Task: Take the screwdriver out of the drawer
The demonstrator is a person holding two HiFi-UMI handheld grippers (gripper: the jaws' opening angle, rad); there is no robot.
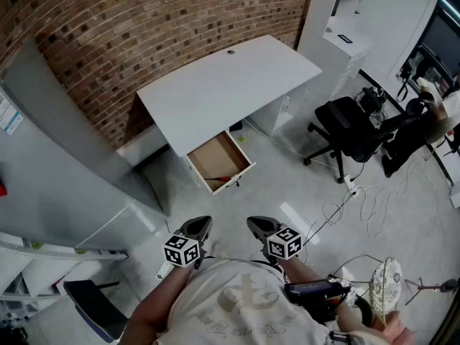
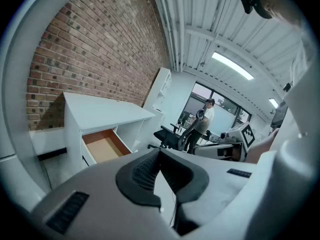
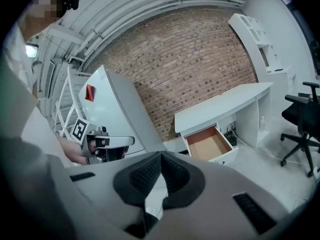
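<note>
A white desk (image 1: 230,85) stands against the brick wall with its drawer (image 1: 219,162) pulled open. Near the drawer's front corner lies a small red item (image 1: 225,179), which looks like the screwdriver. The drawer (image 2: 102,146) also shows in the left gripper view, and the drawer (image 3: 209,144) in the right gripper view, but the red item is hidden in both. My left gripper (image 1: 203,222) and right gripper (image 1: 254,223) hang side by side over the floor, well short of the drawer. The left gripper (image 2: 159,151) and right gripper (image 3: 161,155) are both shut and hold nothing.
A black office chair (image 1: 345,131) stands right of the desk, with cables (image 1: 359,200) trailing on the floor beside it. A large grey cabinet (image 1: 65,164) fills the left side. A person (image 2: 202,121) stands far off by the windows.
</note>
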